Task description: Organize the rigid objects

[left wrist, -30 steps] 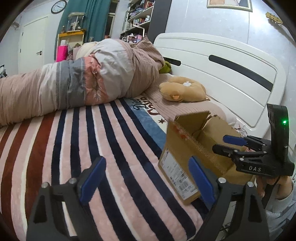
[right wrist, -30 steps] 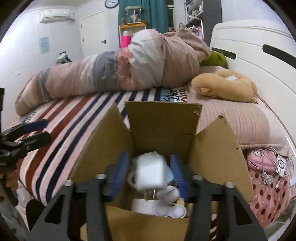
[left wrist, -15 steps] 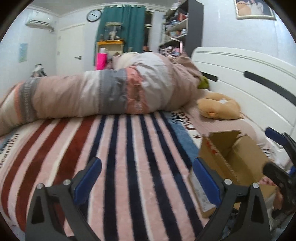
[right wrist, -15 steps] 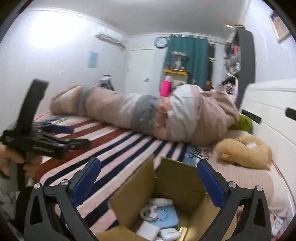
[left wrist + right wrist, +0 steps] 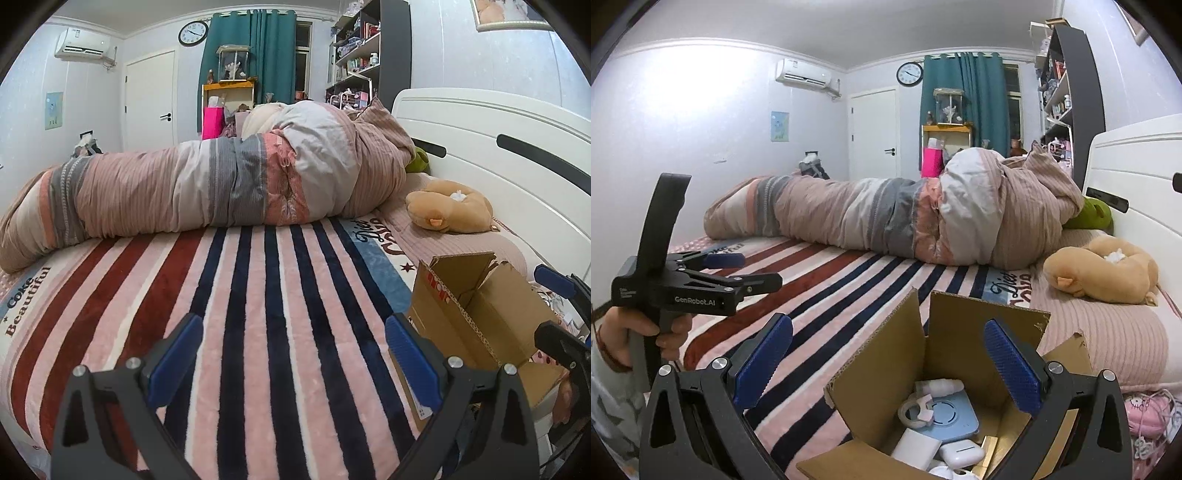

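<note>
An open cardboard box (image 5: 964, 343) stands on the striped bed, also at the right of the left wrist view (image 5: 476, 317). Inside lie several small white and blue items: a white block (image 5: 916, 446), a white earbud case (image 5: 962, 452), a light blue pad (image 5: 955, 417). My right gripper (image 5: 888, 354) is open and empty, raised above the box's near side. My left gripper (image 5: 293, 349) is open and empty above the blanket, left of the box; it also shows in the right wrist view (image 5: 738, 271).
A rolled duvet (image 5: 221, 184) lies across the far side of the bed. A tan plush toy (image 5: 448, 206) rests by the white headboard (image 5: 498, 136). A pink item with cables (image 5: 1145, 413) lies right of the box.
My right gripper opened and let the white block fall into the box, then rose and pulled back. My left gripper swung left and levelled out, away from the box.
</note>
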